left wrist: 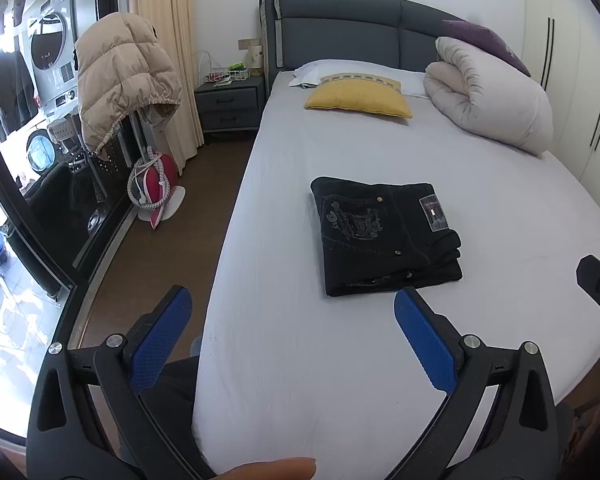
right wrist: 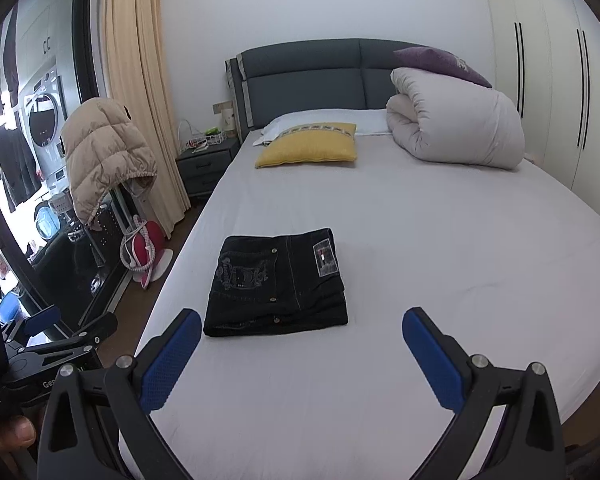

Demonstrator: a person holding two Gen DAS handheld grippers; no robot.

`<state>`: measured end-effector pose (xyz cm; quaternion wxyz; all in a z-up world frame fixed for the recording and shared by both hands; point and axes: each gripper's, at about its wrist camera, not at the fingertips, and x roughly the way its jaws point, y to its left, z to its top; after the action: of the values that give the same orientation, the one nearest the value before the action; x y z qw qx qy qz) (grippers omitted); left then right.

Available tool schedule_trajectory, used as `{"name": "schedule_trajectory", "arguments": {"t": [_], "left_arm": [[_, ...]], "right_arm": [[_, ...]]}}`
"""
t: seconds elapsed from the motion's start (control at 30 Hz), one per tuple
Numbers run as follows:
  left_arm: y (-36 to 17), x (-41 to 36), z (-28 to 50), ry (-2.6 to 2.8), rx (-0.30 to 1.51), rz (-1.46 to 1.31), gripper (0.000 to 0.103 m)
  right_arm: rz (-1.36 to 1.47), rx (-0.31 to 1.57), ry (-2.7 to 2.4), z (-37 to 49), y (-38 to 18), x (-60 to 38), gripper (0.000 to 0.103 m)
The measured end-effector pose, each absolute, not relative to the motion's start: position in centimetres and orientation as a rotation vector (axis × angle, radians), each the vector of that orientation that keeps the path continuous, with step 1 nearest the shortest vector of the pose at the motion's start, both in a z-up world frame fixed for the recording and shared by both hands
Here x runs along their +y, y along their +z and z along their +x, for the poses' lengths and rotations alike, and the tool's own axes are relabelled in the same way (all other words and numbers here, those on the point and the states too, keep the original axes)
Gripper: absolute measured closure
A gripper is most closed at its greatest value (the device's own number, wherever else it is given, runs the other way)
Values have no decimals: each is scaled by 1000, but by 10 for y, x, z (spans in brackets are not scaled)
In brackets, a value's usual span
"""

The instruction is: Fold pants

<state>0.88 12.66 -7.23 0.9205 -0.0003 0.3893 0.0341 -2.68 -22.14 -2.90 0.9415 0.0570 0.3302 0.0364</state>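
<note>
Lying folded on bed (right wrist: 420,240): black pants (right wrist: 278,280), waist patch unreadable; both tools (left wrist: 292,304) (right wrist: 302,324) spread wide, holding nothing.

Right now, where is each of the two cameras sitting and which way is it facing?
Left wrist: on the left gripper, off the bed's foot, facing the headboard; open blue fingers, a fingertip and the right gripper's edge show.
Right wrist: on the right gripper, further right, same heading; open fingers and the left gripper beside it show.
Shared: folded black pants, yellow pillow, rolled duvet, beige jacket.
</note>
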Motion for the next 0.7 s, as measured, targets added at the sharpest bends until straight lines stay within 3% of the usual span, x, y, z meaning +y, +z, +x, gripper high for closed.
{"name": "schedule_trajectory", "arguments": {"t": [0.7], "left_arm": [[-79, 126, 10, 67, 806, -10, 0]], "right_arm": [[105, 735, 75, -20, -36, -219, 0]]}}
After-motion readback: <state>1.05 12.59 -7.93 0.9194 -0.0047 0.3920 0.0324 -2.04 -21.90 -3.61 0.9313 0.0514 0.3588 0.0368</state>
